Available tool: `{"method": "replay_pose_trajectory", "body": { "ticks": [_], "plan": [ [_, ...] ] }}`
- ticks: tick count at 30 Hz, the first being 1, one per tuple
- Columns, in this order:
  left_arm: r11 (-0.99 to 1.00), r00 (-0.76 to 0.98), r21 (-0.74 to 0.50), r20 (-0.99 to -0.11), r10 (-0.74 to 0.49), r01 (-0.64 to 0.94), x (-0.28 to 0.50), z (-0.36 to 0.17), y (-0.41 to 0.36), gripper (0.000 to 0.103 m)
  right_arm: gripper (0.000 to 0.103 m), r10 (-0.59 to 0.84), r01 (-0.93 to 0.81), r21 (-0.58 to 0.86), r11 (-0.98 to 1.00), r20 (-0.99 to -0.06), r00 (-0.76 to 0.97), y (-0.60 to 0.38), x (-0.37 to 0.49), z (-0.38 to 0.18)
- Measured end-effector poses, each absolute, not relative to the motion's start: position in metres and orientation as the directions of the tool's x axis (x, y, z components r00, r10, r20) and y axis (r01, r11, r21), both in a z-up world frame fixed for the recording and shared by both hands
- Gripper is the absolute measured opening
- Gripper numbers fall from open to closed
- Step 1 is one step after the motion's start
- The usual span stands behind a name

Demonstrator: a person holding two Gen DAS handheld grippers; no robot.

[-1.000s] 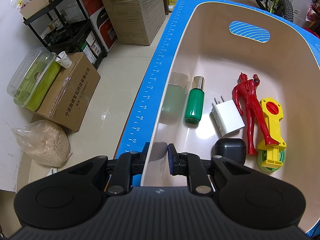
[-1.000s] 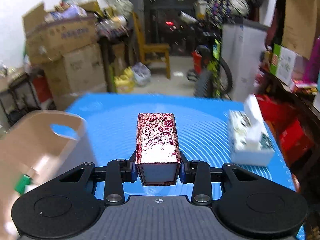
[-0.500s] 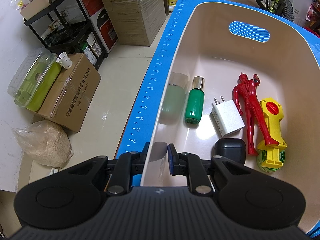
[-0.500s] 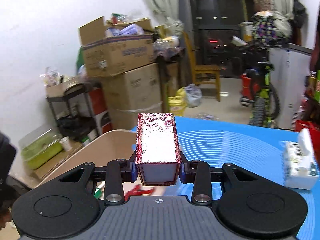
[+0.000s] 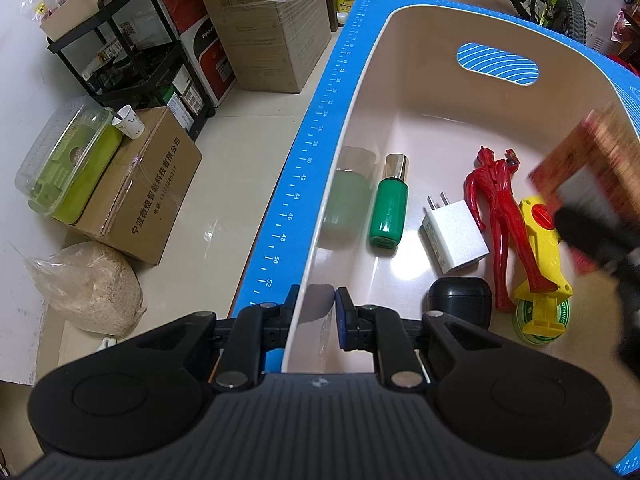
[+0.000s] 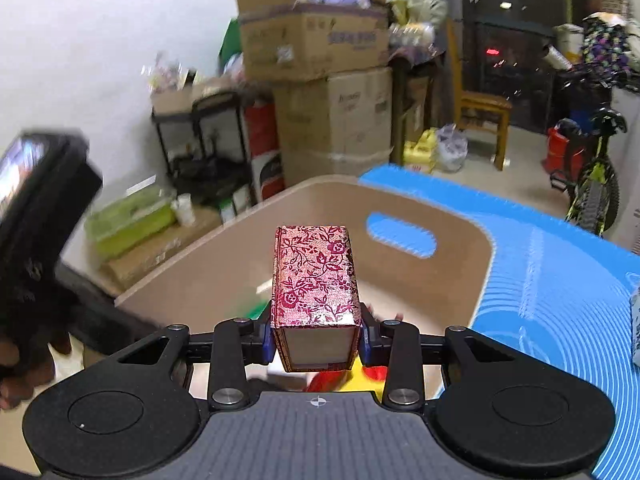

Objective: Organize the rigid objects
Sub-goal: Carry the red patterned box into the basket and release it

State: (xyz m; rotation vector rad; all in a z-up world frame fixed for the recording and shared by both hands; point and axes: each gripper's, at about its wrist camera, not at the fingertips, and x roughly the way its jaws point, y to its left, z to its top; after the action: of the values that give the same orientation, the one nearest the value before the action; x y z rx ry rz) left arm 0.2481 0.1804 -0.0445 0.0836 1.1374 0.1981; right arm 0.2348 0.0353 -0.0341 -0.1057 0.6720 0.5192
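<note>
A beige plastic bin [image 5: 420, 92] stands on the blue mat [image 5: 320, 128]. My left gripper [image 5: 316, 312] is shut on the bin's near-left rim, one finger outside the wall and one inside. On the bin's floor lie a green bottle [image 5: 388, 208], a white charger [image 5: 454, 236], a red figure [image 5: 500, 208], a yellow toy [image 5: 542, 248] and a black case [image 5: 460, 300]. My right gripper [image 6: 316, 340] is shut on a red floral box [image 6: 314, 276], held over the bin [image 6: 248, 256]. That box [image 5: 580, 160] shows blurred at the right edge of the left wrist view.
Left of the mat, on the floor, are a cardboard box [image 5: 140, 192] with a green container [image 5: 64, 164], a sack of grain [image 5: 88, 284], a black rack [image 5: 132, 48] and stacked cartons [image 6: 320, 64]. A bicycle [image 6: 596, 176] stands beyond the mat.
My right gripper has swung left with the floral box, from over the open mat to above the bin, and now shows in the left wrist view. The left gripper has stayed clamped on the rim.
</note>
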Motion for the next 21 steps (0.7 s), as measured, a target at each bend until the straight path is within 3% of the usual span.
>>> {"method": "replay_pose_trajectory", "body": {
  "ticks": [4,10,17,18,20,21],
  "plan": [
    [0.980,0.407,0.166,-0.892,0.198,-0.112,0.248,-0.043,0.180,0.019,0.045,0.373,-0.493,0.022,0.869,-0.685,0.626,0.046,0.235,-0.049],
    [0.980,0.409,0.168,-0.891,0.199,-0.111,0.247,-0.043,0.180,0.019,0.045,0.367,-0.533,-0.012,0.846,-0.713,0.598,0.056,0.229,-0.056],
    [0.977,0.412,0.175,-0.887,0.211,-0.123,0.248,-0.042,0.181,0.021,0.059,0.398,-0.497,0.053,0.866,-0.676,0.620,0.040,0.230,-0.035],
    [0.976,0.421,0.178,-0.881,0.215,-0.126,0.247,-0.040,0.180,0.023,0.065,0.398,-0.486,0.063,0.872,-0.669,0.628,0.036,0.231,-0.032],
    [0.975,0.445,0.183,-0.868,0.220,-0.126,0.245,-0.035,0.175,0.040,0.071,0.394,-0.457,0.082,0.886,-0.653,0.647,0.026,0.233,-0.024],
    [0.975,0.463,0.185,-0.858,0.222,-0.124,0.243,-0.032,0.173,0.054,0.073,0.392,-0.445,0.089,0.891,-0.648,0.654,0.023,0.233,-0.020]
  ]
}}
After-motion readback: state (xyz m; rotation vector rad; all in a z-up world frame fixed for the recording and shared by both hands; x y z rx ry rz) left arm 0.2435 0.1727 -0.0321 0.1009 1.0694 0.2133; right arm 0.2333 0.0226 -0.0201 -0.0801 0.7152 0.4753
